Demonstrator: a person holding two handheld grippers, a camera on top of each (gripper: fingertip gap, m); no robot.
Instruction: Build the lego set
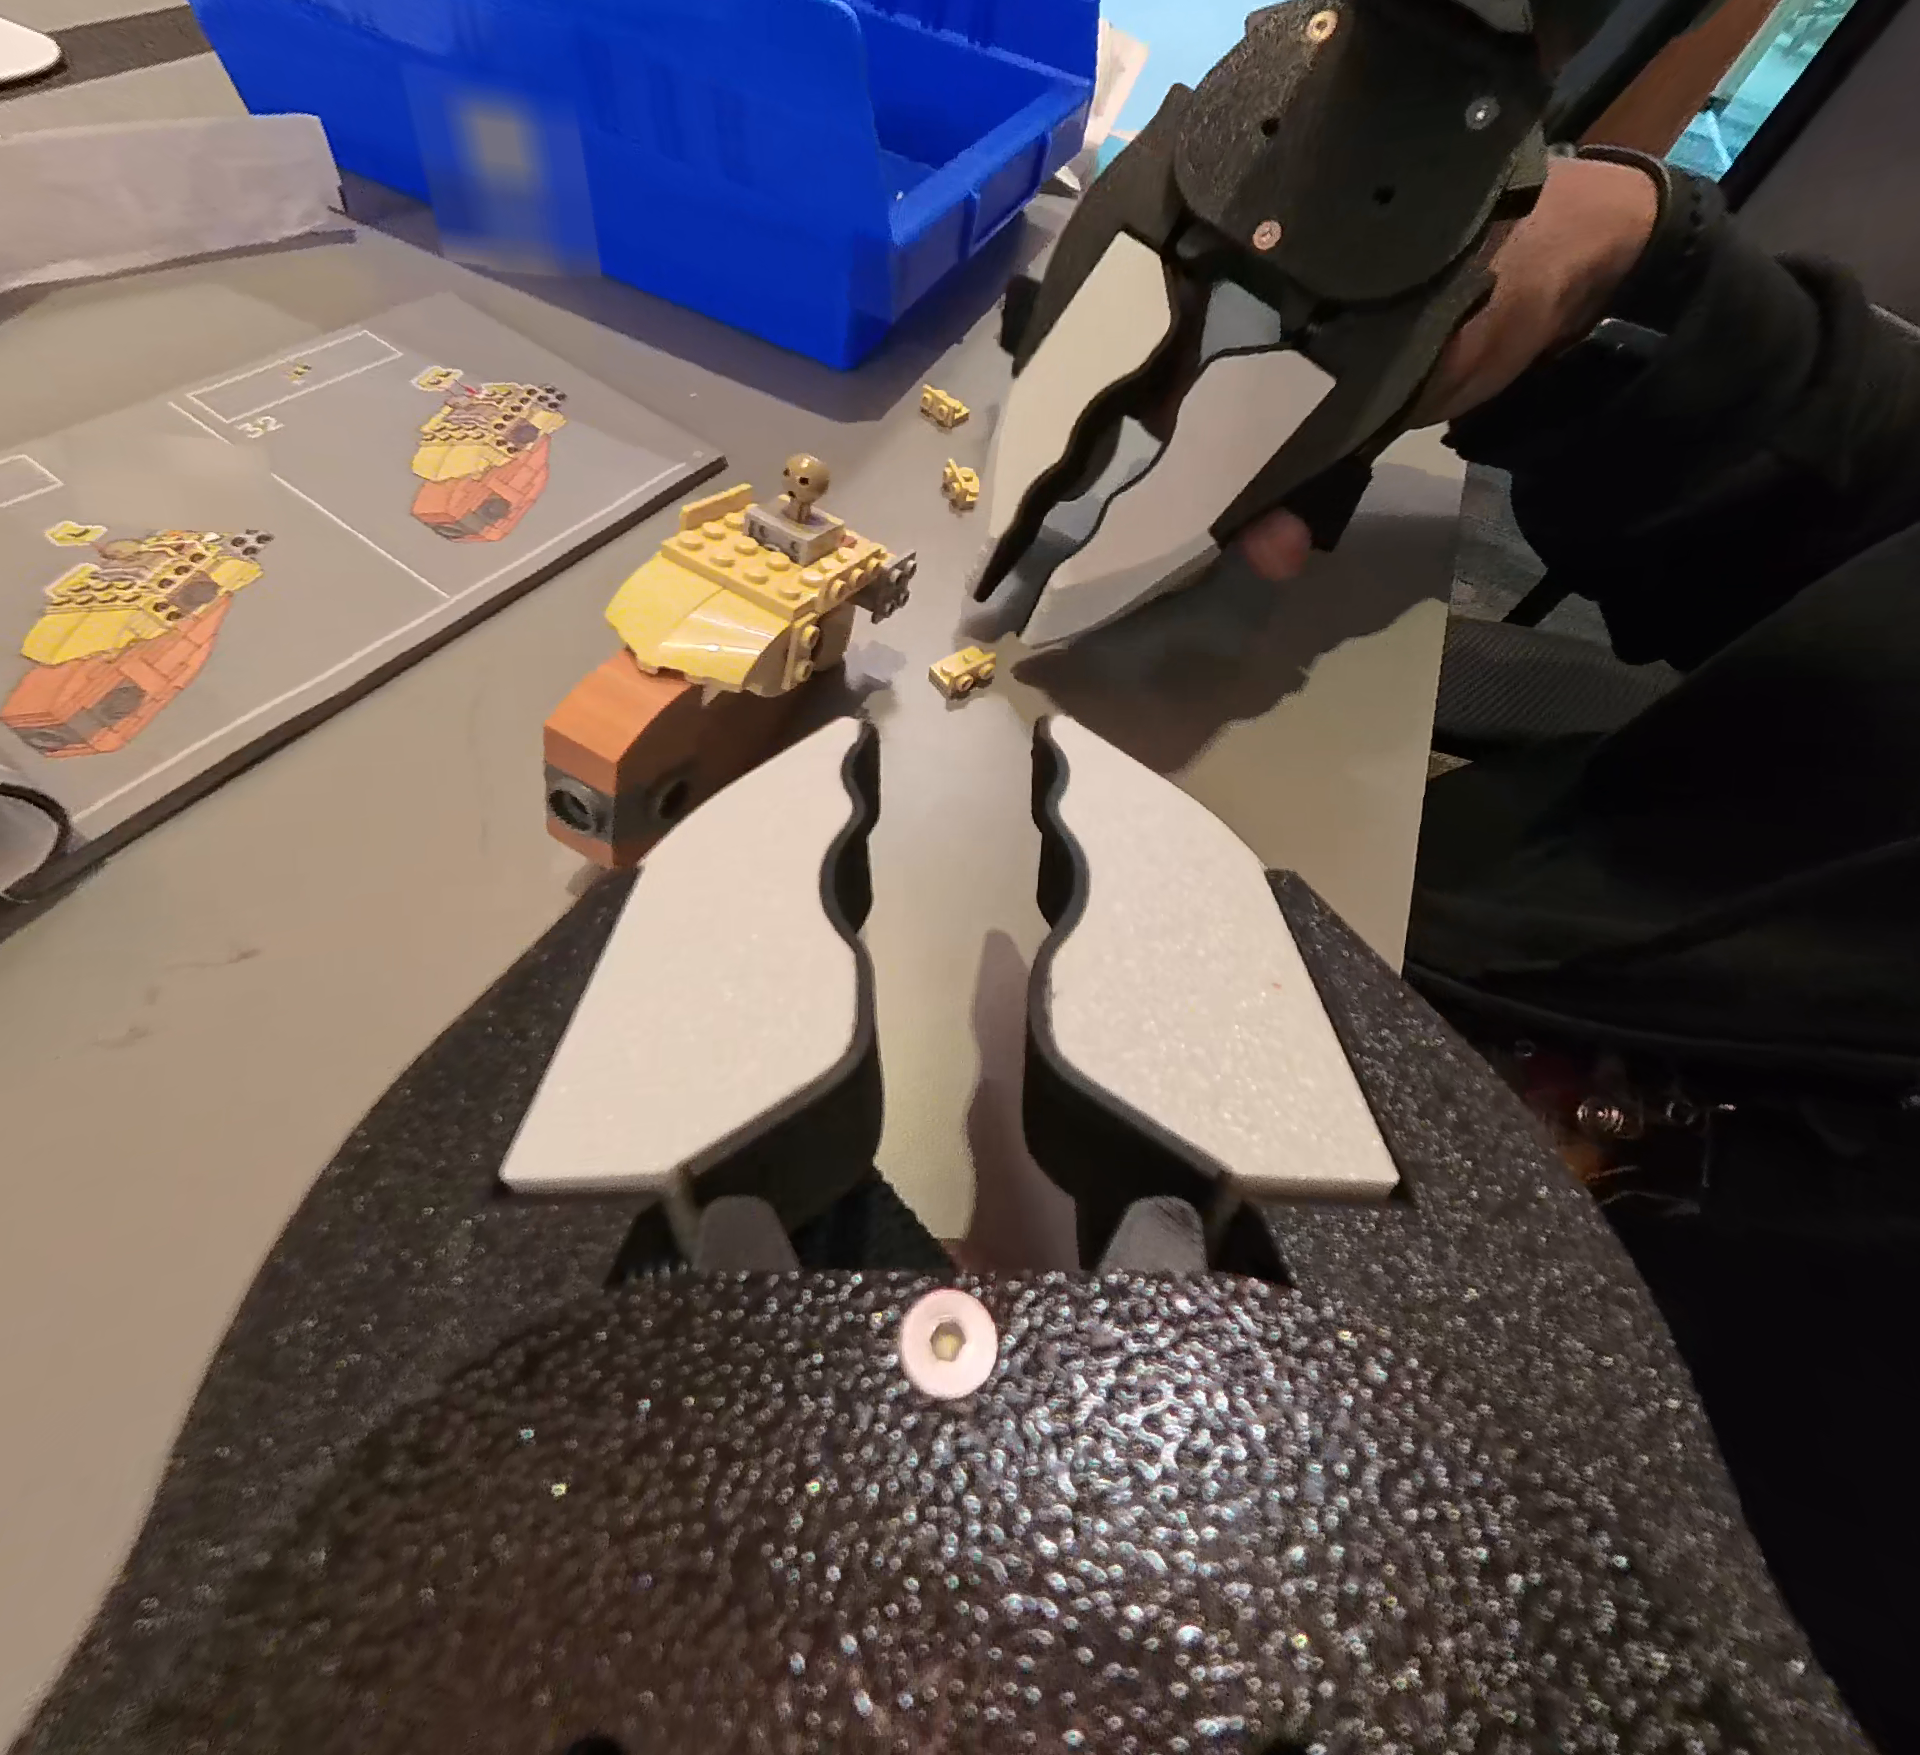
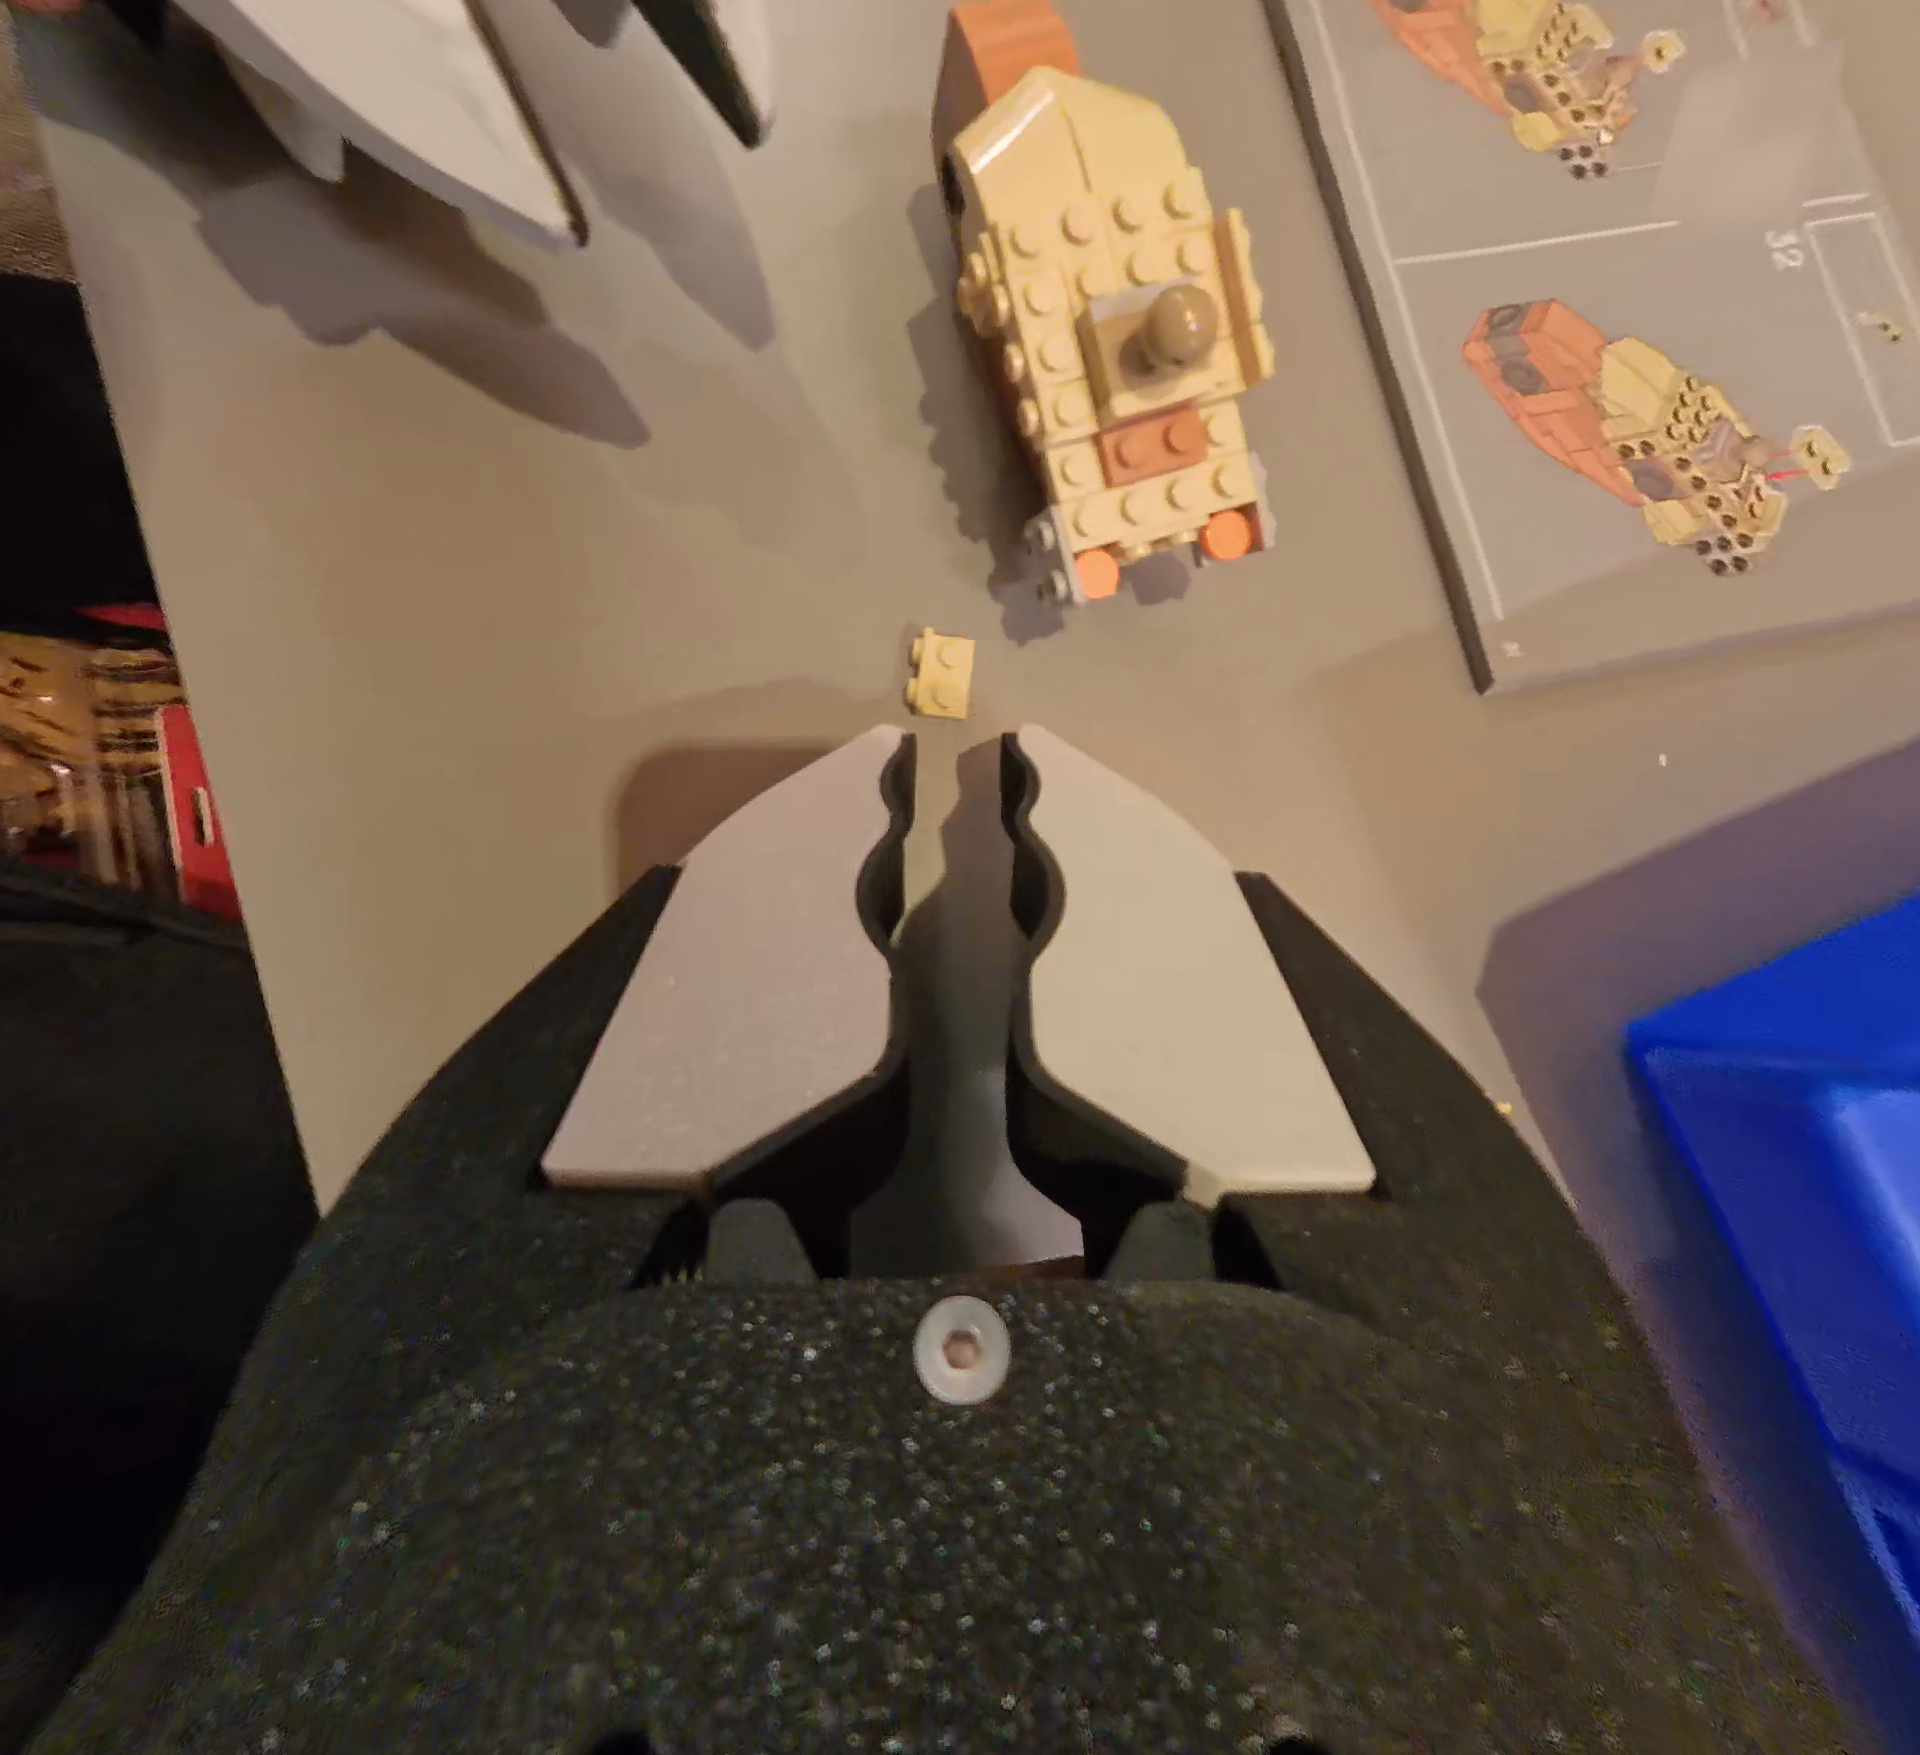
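The right tool (image 2: pixel 958 749) hangs tip-down over the bench (image 2: pixel 520 562), its two pale grey fingers (image 2: pixel 769 978) parted by a narrow gap with nothing between them. Their inner edges are wavy black rubber; the body behind is pebbled black plastic with one steel screw. Just beyond its tips lies a small tan plate (image 2: pixel 942 687), studded and flat, on the smooth grey top. In the left wrist view that same plate (image 1: pixel 963 669) sits just under the right tool (image 1: pixel 1003 609), which a hand (image 1: pixel 1538 292) grips from the side.

The left tool (image 1: pixel 951 739) stands open a little wider, also empty, pointing at the same plate from the opposite side.

Beside the plate, on its far side from the right tool, rests the lego model (image 2: pixel 1112 323): a tan studded hull with a glossy sloped nose, a rounded reddish-brown block under the front, round orange pieces at the rear, and an olive ball-topped stalk on a grey square. Two more tan bits (image 1: pixel 945 406) lie past the plate toward the blue bin (image 1: pixel 644 95), a ribbed hard-plastic tub. Beyond the model lies the instruction booklet (image 1: pixel 312 542), open flat, with grey matte pages.
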